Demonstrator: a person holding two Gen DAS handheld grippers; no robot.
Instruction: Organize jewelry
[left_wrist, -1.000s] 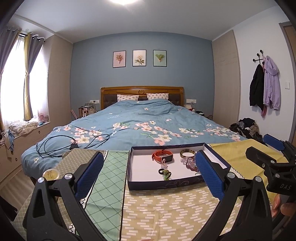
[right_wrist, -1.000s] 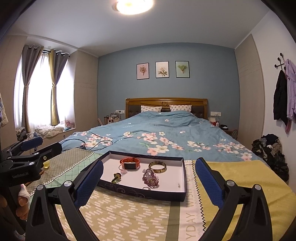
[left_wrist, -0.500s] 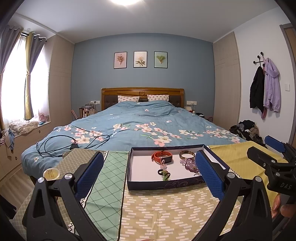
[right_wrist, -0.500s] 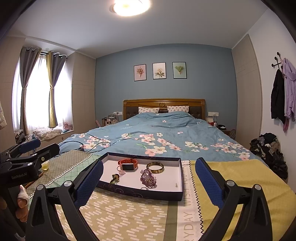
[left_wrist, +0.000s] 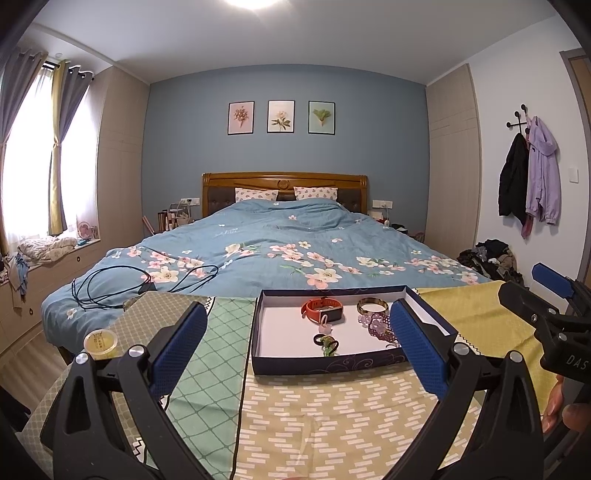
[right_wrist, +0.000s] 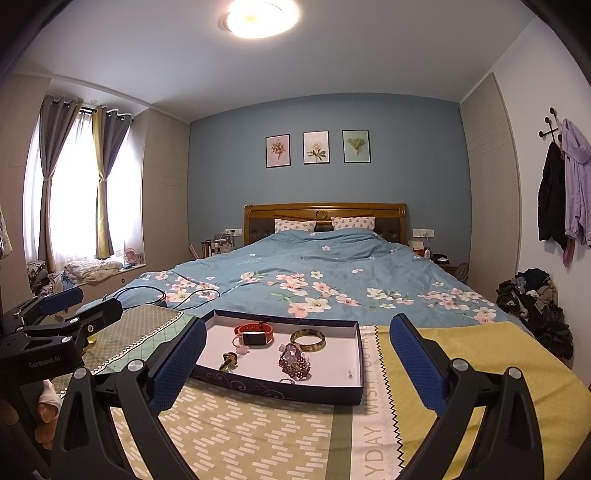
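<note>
**Jewelry in the box, both grippers empty**

Jewelry lies loose in the navy box (right_wrist: 280, 389): orange watch (right_wrist: 255, 334), gold bangle (right_wrist: 307, 340), purple bead bracelet (right_wrist: 293, 363). Left gripper (left_wrist: 295, 343) and right gripper (right_wrist: 295, 363) hold their fingers spread, gripping nothing, the box just ahead between the pads. Stage unclear: pieces sorted, or awaiting sorting. Versus one second ago, both views sit slightly further back; pieces unmoved.

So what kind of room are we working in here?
A bedroom, in a home by the look of it. A large bed with a wooden headboard fills the room, jackets hang on a wall hook, and the jewelry tray sits on a cloth-covered table at the bed's foot.
</note>
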